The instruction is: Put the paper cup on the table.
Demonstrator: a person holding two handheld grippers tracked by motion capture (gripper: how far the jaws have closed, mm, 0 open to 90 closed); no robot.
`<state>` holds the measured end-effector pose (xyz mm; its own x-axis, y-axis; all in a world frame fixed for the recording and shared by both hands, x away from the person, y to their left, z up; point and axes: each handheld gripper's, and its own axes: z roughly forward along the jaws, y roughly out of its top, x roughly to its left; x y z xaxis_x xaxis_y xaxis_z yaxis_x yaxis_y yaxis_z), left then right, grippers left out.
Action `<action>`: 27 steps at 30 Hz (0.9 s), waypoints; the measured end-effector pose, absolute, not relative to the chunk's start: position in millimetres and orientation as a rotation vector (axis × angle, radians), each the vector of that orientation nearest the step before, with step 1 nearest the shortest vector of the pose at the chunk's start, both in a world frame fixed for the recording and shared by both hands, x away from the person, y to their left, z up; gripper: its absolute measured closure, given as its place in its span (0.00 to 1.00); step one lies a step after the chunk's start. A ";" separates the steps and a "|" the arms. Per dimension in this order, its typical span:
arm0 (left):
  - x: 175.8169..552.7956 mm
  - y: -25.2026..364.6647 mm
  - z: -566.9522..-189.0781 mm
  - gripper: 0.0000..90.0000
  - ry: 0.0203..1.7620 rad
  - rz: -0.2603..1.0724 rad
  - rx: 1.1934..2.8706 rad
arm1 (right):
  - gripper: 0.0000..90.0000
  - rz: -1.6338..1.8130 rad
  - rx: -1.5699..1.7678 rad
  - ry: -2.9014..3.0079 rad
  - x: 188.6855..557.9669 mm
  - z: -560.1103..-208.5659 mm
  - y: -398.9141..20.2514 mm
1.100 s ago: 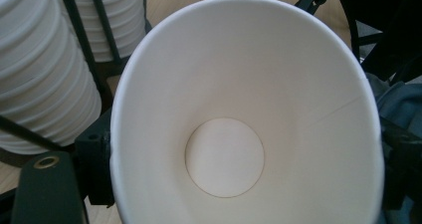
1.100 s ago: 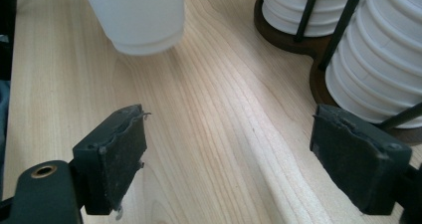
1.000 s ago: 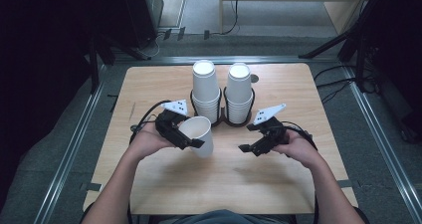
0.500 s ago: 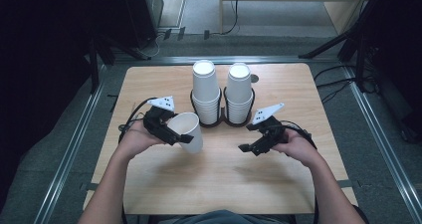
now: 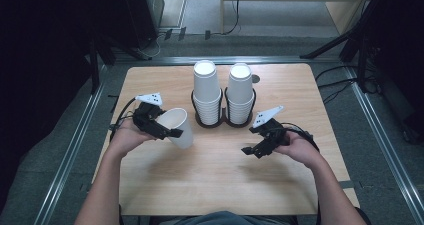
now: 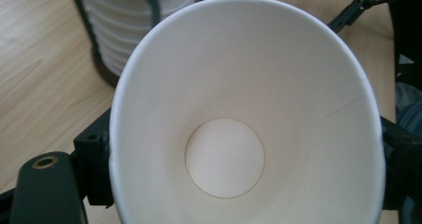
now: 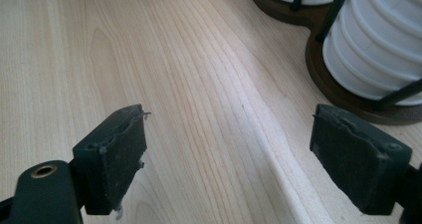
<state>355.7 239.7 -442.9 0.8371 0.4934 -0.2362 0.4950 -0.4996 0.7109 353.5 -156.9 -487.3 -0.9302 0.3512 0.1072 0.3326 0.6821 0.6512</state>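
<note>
A single white paper cup (image 5: 179, 127) is tipped on its side, with my left gripper (image 5: 172, 132) shut on it at the table's left. In the left gripper view I look straight into the cup (image 6: 224, 109); its rim is squeezed to an oval between the black jaws. Behind it, two tall stacks of white cups (image 5: 206, 92) (image 5: 239, 92) stand in a dark wire holder (image 5: 223, 121). My right gripper (image 5: 251, 151) hovers low at the right, open, with nothing between its pads (image 7: 117, 154). The right gripper view looks across bare wood toward the nearer stack (image 7: 383, 40).
The wooden table (image 5: 210, 185) has bare room in front of the holder and between my hands. The holder's dark base (image 7: 343, 94) lies just ahead and right of the right jaws. Metal rails run along both sides of the table.
My left hand has carried the cup leftward, away from the holder and the left stack. The right hand has stayed put.
</note>
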 end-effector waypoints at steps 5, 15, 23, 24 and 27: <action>359.2 253.7 -442.8 0.14 0.759 0.030 2.169 | 0.17 1.088 0.581 2.859 353.1 -489.0 -158.5; 369.5 281.2 -445.8 0.14 0.851 0.081 2.125 | 0.17 1.094 0.593 2.814 351.1 -488.0 -164.9; 378.3 291.8 -452.2 0.14 0.916 0.125 2.152 | 0.17 1.089 0.614 2.807 348.2 -488.6 -169.1; 379.4 292.9 -452.9 0.14 0.926 0.133 2.156 | 0.17 1.087 0.612 2.805 347.8 -488.8 -169.5; 383.6 297.8 -455.3 0.13 0.964 0.157 2.163 | 0.17 1.094 0.621 2.801 346.6 -489.4 -171.3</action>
<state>383.6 297.8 -455.3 0.7090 0.6821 -0.1788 0.5903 -0.4353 0.6798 346.6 -171.3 -489.4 -0.9157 0.3940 0.0794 0.3435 0.6647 0.6635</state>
